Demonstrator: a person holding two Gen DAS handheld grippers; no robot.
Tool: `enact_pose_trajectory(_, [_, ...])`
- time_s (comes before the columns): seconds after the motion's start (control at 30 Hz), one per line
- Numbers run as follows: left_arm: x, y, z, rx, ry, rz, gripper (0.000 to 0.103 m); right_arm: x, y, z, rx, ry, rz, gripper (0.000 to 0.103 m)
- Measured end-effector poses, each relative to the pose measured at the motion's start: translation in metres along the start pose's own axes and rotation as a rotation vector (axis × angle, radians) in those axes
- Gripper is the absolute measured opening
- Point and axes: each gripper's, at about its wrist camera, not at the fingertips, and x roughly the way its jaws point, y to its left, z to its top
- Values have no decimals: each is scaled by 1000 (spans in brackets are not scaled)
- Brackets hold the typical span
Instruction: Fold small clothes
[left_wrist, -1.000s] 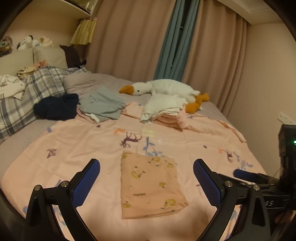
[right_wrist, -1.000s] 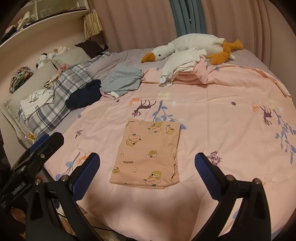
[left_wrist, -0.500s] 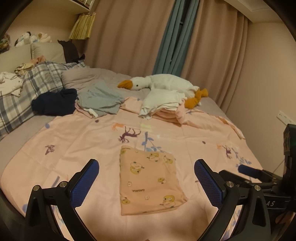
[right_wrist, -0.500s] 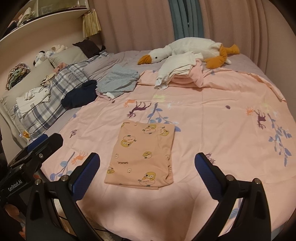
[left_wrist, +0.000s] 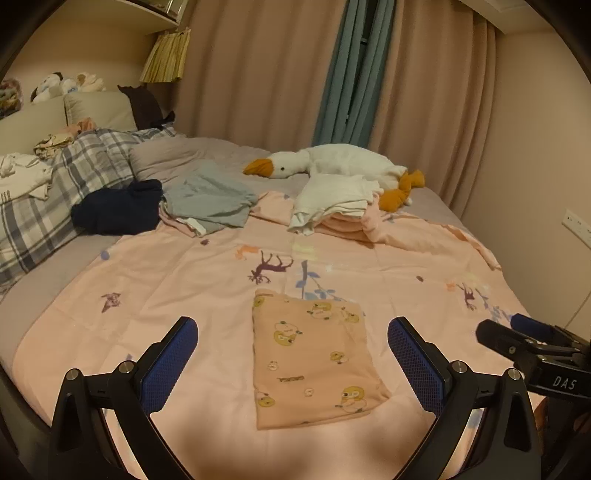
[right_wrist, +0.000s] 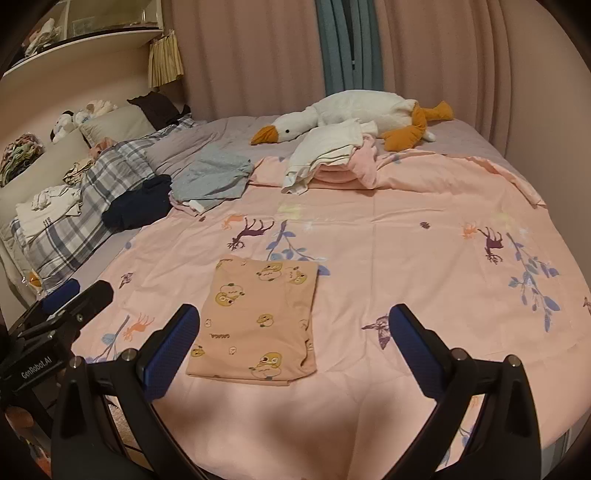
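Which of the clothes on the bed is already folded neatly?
The peach garment with duck prints, a flat rectangle nearest both grippers. The grey-green one, the navy one and the white one lie rumpled farther back.

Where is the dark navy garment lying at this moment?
The dark navy garment lies at the bed's far left in both views, between the plaid pillow and the grey-green garment.

Left tool (left_wrist: 291, 354) spread wide, empty, above folded peach garment (left_wrist: 314, 362); right tool (left_wrist: 517, 332) at 3 o'clock; plush goose (left_wrist: 332, 162) at 12.

Dim bedroom; beige curtains (left_wrist: 266, 70) behind bed (left_wrist: 207, 155); shelf (right_wrist: 85, 40) above headboard
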Motion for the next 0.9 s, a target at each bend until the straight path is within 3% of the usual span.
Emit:
enact_pose_trajectory(0.2, [2, 7, 2, -17, 1, 26, 102, -4, -4, 0, 17, -14, -34, 102])
enact_pose_trajectory(0.47, [9, 15, 4, -62, 37, -7, 102, -7, -5, 0, 28, -21, -49, 102])
enact_pose_trajectory(0.67, [10, 9, 1, -18, 36, 50, 102, -7, -5, 0, 29, -21, -50, 102])
enact_pose_trajectory(0.9, [11, 0, -1, 21, 47, 31, 102, -7, -3, 1, 26, -22, -53, 102])
